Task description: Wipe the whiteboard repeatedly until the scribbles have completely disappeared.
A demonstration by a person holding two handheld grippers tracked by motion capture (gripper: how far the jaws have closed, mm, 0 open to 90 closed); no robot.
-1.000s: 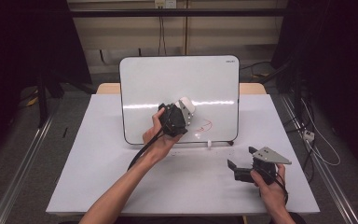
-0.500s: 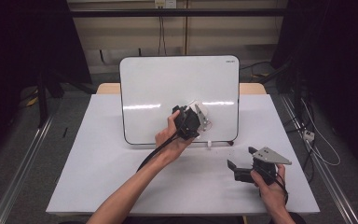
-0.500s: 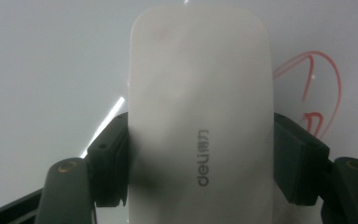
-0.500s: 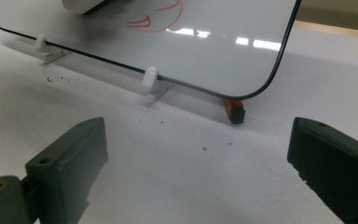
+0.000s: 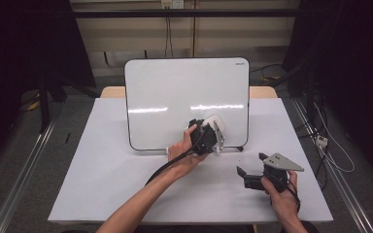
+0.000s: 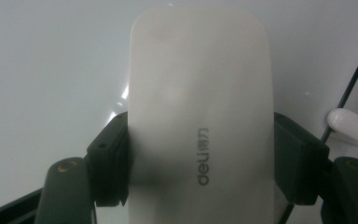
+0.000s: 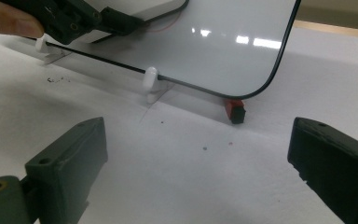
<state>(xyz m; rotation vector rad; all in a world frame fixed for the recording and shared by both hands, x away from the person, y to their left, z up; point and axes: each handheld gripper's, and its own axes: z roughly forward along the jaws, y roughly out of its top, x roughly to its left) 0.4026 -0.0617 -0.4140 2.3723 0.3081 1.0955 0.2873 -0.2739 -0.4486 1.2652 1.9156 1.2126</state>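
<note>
Now left gripper clamps eraser.

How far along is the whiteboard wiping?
The whiteboard already looks free of marks. In hand: the left gripper clamps a white eraser against the board's lower right part. The right gripper rests on the table, jaws open. Perhaps only the bottom edge remains.

Beige wall w/ cables, grey floor, dark sides.

A white table cover lies on a wooden table; cables trail on the floor.
</note>
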